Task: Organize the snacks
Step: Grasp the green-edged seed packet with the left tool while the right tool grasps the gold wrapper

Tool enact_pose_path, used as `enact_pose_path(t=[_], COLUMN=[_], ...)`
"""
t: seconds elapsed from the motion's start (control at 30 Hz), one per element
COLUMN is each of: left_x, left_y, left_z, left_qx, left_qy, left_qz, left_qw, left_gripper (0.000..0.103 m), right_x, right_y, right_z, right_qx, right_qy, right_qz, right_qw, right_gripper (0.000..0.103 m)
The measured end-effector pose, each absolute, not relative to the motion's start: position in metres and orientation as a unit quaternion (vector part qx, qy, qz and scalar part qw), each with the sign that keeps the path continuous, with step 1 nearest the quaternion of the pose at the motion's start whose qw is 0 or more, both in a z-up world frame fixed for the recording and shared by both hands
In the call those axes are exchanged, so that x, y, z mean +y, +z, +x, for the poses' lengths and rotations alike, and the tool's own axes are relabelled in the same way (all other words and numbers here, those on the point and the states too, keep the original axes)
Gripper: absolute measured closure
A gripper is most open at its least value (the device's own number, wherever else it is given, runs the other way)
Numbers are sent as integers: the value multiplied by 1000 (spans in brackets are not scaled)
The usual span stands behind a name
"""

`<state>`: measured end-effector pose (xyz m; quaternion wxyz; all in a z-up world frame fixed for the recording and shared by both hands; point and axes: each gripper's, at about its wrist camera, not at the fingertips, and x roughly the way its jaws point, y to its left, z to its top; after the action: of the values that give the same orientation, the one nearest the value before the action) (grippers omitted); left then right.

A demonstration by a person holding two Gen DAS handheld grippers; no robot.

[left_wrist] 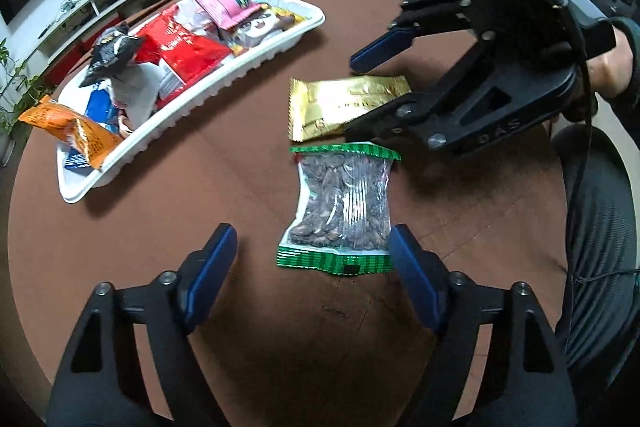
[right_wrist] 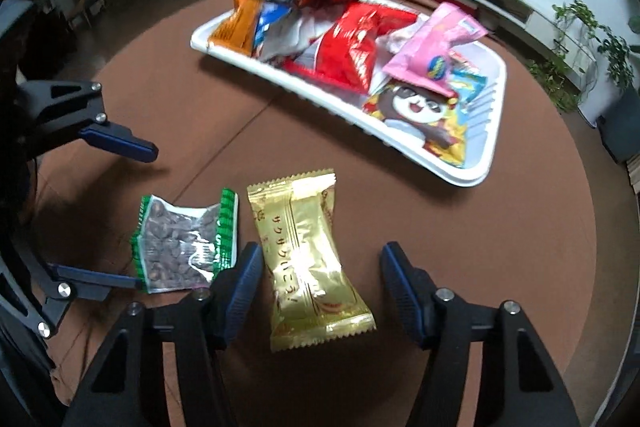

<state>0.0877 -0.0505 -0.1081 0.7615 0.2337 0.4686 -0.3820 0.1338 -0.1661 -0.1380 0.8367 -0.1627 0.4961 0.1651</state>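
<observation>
A clear packet of dark seeds with green ends point(left_wrist: 342, 205) lies on the round brown table point(left_wrist: 200, 227), just ahead of my open left gripper point(left_wrist: 312, 263); its right finger touches the packet's corner. A gold wrapped snack point(left_wrist: 344, 105) lies beyond it. My right gripper point(right_wrist: 320, 279) is open and straddles the gold snack point(right_wrist: 310, 259), with the seed packet point(right_wrist: 186, 247) to its left. The right gripper also shows in the left wrist view point(left_wrist: 372, 95), and the left gripper shows in the right wrist view point(right_wrist: 132, 215). A white tray point(left_wrist: 80, 187) holds several snack bags.
In the tray point(right_wrist: 476, 175) lie an orange bag point(right_wrist: 240, 15), a red bag point(right_wrist: 360, 47), a pink bag point(right_wrist: 432, 47) and a panda-print bag point(right_wrist: 420, 115). Potted plants and a low white cabinet stand beyond the table. A person's arm and leg are at the right of the left wrist view.
</observation>
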Motion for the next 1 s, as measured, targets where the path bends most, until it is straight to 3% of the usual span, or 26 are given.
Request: enact_pose_path(t=[0.23,0.3,0.43,0.93,1.0], left_x=[-58,-62,-70,-95,-97], left_y=[-112,-114,-114,-120,-119], left_z=[95,98,103,125,127], left_qx=[485,490,496,530,531], left_qy=[-382,-382,-386,-349,-351], left_qz=[233,232,229,250,253], left_qw=[751,749,743,731,729], left_gripper=[27,27,33,33,39], right_x=[-162,-162,-166,-187,-188], right_y=[-137,-135,-131,-113,-111], right_z=[136,140,139,111,111], right_qx=[511,516,524,490,487], right_qy=[180,177,161,141,141], right_qz=[-161,-159,-144,-93,-92], right_qw=[825,823,824,855,857], right_gripper=[53,68,69,69,69])
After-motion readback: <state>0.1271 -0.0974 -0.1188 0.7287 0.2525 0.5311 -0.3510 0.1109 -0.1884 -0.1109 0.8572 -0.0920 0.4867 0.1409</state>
